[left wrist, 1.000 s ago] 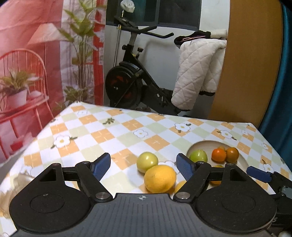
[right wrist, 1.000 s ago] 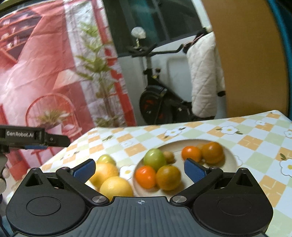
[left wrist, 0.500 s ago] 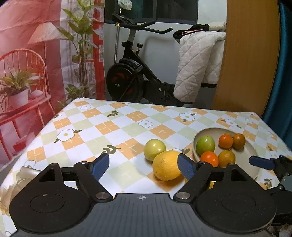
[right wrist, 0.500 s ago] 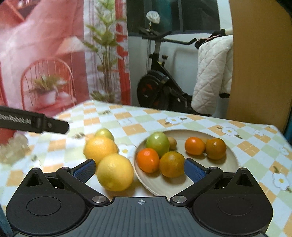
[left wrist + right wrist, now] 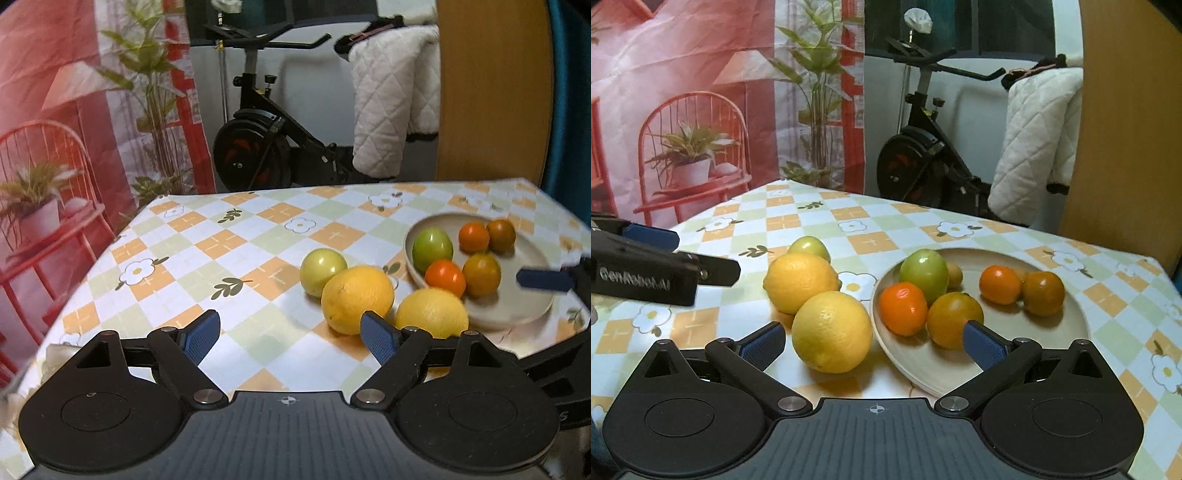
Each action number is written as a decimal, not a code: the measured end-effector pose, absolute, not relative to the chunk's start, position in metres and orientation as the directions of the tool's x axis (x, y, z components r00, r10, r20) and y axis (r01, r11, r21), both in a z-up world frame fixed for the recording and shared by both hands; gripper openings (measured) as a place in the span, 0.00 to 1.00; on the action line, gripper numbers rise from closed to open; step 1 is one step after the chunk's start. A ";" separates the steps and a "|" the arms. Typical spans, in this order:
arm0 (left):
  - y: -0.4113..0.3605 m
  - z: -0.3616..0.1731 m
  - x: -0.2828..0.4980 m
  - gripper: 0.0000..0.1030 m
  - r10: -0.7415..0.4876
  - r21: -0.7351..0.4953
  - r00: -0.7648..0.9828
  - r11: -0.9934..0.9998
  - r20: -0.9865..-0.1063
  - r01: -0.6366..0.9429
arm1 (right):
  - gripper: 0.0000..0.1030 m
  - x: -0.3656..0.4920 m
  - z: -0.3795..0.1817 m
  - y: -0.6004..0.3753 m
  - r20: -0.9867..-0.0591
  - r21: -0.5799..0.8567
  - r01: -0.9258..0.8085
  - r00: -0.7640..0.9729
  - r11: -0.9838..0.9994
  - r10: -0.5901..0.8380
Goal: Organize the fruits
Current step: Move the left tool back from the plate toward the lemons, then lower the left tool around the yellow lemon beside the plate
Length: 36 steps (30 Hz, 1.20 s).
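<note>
Both grippers are wide open and hold nothing. The near lemon (image 5: 832,331) lies on the cloth just beside the plate (image 5: 1067,321), between the right gripper (image 5: 874,341) fingers, slightly left of centre, long axis about crosswise. The left gripper (image 5: 291,338) has both lemons off to its right, so the right is nearer
</note>
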<state>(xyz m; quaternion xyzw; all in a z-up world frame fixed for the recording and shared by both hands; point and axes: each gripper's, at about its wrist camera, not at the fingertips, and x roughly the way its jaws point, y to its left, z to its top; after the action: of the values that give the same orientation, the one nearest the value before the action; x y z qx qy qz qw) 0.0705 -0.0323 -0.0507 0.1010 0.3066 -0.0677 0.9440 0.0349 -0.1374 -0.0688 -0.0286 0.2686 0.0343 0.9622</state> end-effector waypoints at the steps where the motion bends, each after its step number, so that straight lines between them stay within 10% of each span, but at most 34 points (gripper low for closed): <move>1: -0.033 -0.052 0.070 0.83 -0.063 0.161 0.802 0.968 -0.594 0.195 | 0.98 0.034 -0.069 -0.135 -0.515 -0.049 -0.081 0.856 0.995 0.044; 36: -0.005 -0.065 0.078 0.82 -0.275 -0.083 0.767 0.956 -0.579 0.281 | 1.00 0.035 -0.063 -0.129 -0.492 -0.048 -0.137 0.865 0.989 0.096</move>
<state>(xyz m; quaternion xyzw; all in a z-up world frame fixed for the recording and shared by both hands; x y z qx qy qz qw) 0.0783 -0.0046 -0.0652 0.0043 0.3072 -0.1479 0.9401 0.0351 -0.1294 -0.0634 -0.0408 0.2526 0.0603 0.9648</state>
